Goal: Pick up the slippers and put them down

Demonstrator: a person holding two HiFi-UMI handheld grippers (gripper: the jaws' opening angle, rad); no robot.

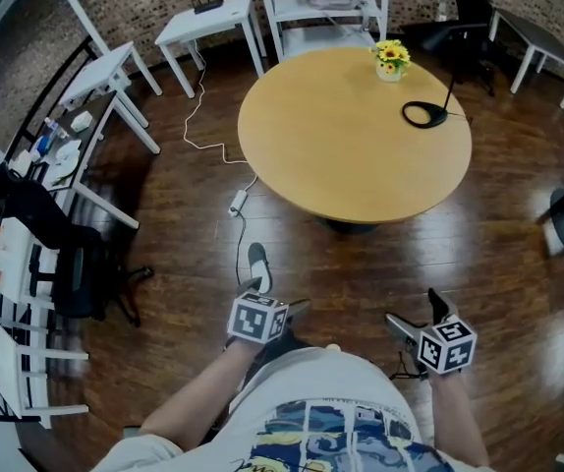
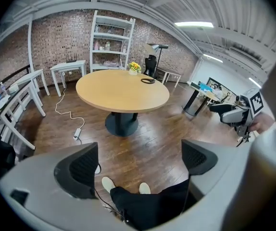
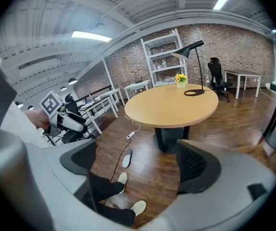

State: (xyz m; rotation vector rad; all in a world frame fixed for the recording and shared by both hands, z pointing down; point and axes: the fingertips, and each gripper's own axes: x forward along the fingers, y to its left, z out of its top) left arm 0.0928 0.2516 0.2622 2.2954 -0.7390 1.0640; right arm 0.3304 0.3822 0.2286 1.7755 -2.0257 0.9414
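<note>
One grey-white slipper (image 1: 258,262) lies on the dark wooden floor in front of the round table, next to a cable; the right gripper view shows the slipper (image 3: 127,158) too. I see no second slipper. My left gripper (image 1: 277,299) hovers just behind the slipper with its jaws open and nothing between them (image 2: 138,163). My right gripper (image 1: 418,315) is held further right, also open and empty (image 3: 138,165). Both gripper views look down on the person's dark trousers and white shoes (image 2: 108,183).
A round wooden table (image 1: 351,136) on a dark pedestal stands ahead, with a flower pot (image 1: 391,59) and a black lamp base (image 1: 424,114). A white cable with an adapter (image 1: 237,203) runs across the floor. A black office chair (image 1: 78,264) and white racks are at left.
</note>
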